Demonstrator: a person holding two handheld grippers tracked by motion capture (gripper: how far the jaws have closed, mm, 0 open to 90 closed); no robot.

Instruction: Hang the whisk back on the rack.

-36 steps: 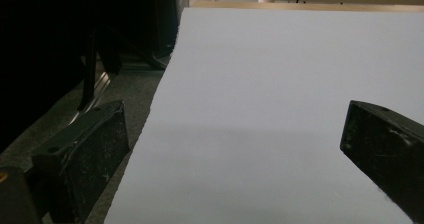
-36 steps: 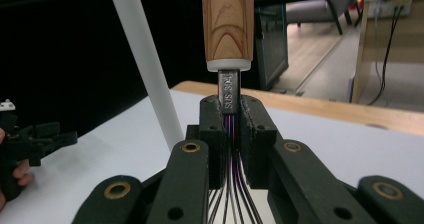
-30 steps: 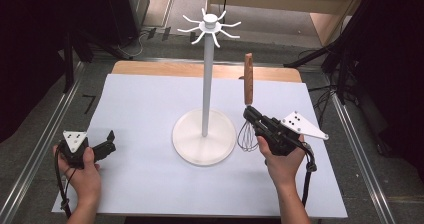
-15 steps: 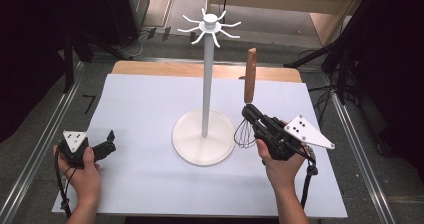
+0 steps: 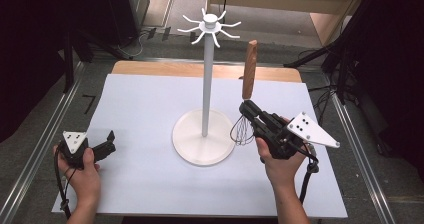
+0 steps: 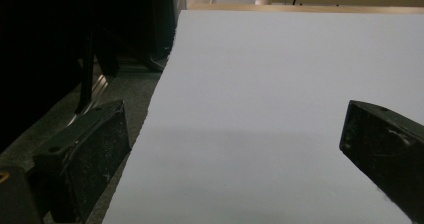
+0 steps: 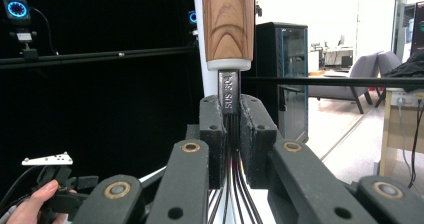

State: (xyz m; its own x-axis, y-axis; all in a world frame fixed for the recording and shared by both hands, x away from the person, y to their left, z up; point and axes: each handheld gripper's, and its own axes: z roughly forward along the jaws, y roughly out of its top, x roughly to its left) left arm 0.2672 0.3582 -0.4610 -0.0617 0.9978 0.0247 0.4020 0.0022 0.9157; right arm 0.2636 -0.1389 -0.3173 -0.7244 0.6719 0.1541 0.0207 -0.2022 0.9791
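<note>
Whisk up, hooks way higher

High view: right gripper (image 5: 248, 110) holds the whisk (image 5: 247, 91) upright, handle up, just right of the stand (image 5: 206, 91); the hooks (image 5: 211, 25) sit up and left of it. Left gripper (image 5: 102, 146) idles far off. Left gripper view: jaws wide apart, nothing between, over the mat (image 6: 280, 84). Right gripper view: jaws clamped on the whisk's metal neck (image 7: 228, 95).
</note>
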